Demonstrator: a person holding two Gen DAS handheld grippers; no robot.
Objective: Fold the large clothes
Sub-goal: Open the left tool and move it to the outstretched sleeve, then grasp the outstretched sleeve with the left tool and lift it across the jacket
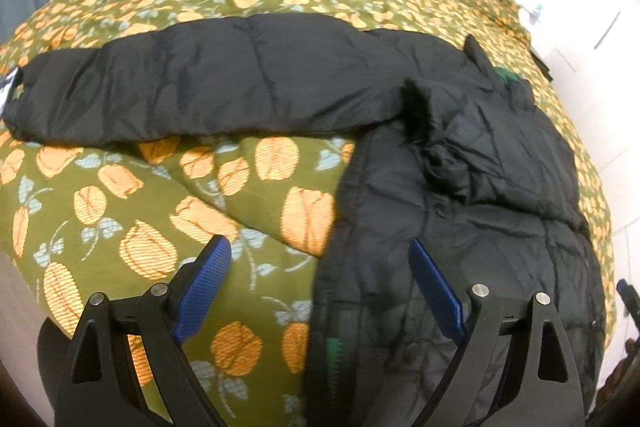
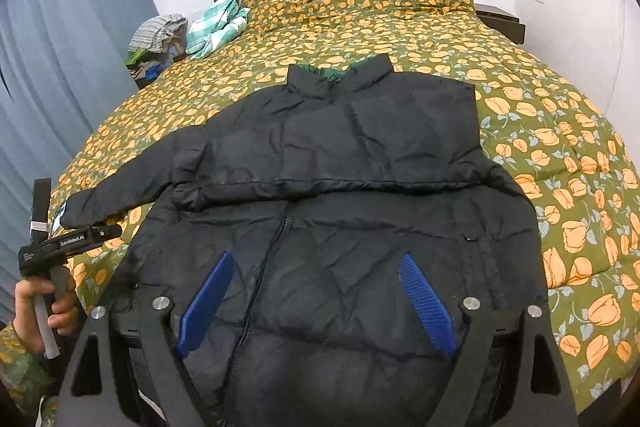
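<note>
- The left gripper [image 1: 320,267] has its jaws spread wide and holds nothing.
- The right gripper [image 2: 316,291] is spread wide too, above the black jacket [image 2: 340,163].
- The jacket lies flat on the flowery bed cover [image 2: 560,163], one sleeve [image 1: 200,83] pointing to 9 o'clock.

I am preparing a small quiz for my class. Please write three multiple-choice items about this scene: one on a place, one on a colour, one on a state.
1. Where does the black jacket lie?
A. on the bed
B. on a chair
C. on the floor

2. What colour are the gripper pads?
A. red
B. blue
C. white

3. How is the right gripper?
A. shut on a sleeve
B. shut on nothing
C. open

Answers: 1 A, it is spread on the flowered bedspread; 2 B, both pads are blue; 3 C, the fingers stand wide apart above the jacket.
</note>
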